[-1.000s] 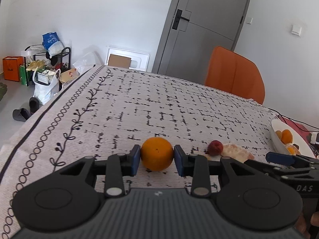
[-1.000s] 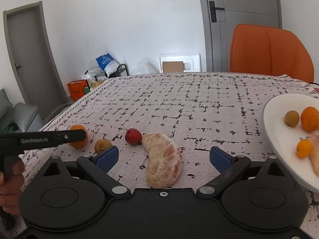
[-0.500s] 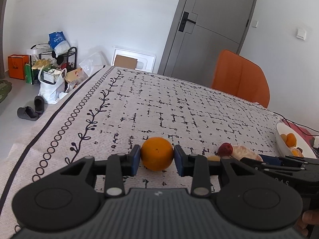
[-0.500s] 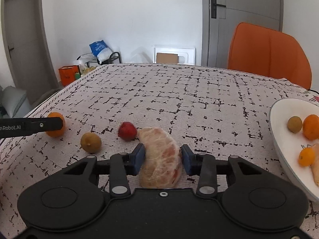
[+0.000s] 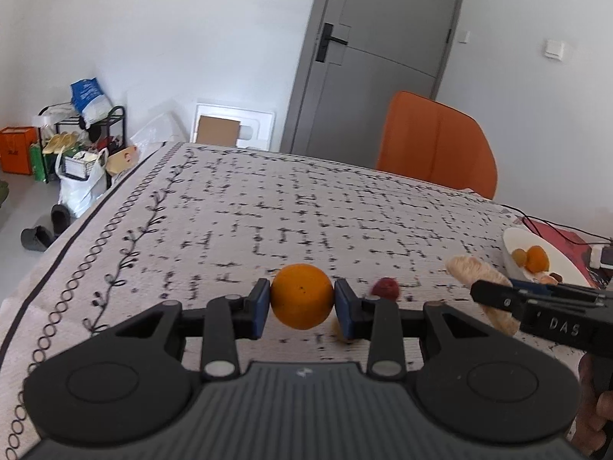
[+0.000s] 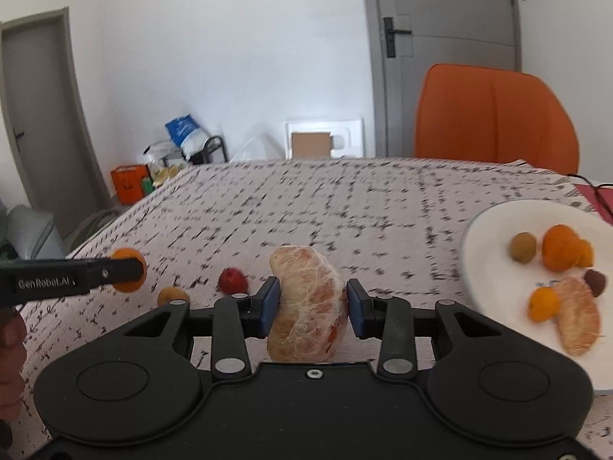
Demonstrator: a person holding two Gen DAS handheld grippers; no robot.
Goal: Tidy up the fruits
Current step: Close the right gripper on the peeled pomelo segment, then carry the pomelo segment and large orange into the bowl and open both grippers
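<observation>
My left gripper is shut on an orange and holds it above the patterned tablecloth. My right gripper is shut on a peeled pomelo segment, lifted off the cloth; the segment also shows in the left wrist view. A small red fruit and a small yellow-brown fruit lie on the cloth to the left of the segment. A white plate at the right holds several fruits and another pomelo segment.
An orange chair stands behind the table's far edge. A red item with cables lies beyond the plate. The table's left edge drops to the floor, where bags and a rack stand.
The right gripper closed on the pomelo segment and lifted it toward the plate. The left gripper, holding the orange, rose off the cloth and shifted right.
</observation>
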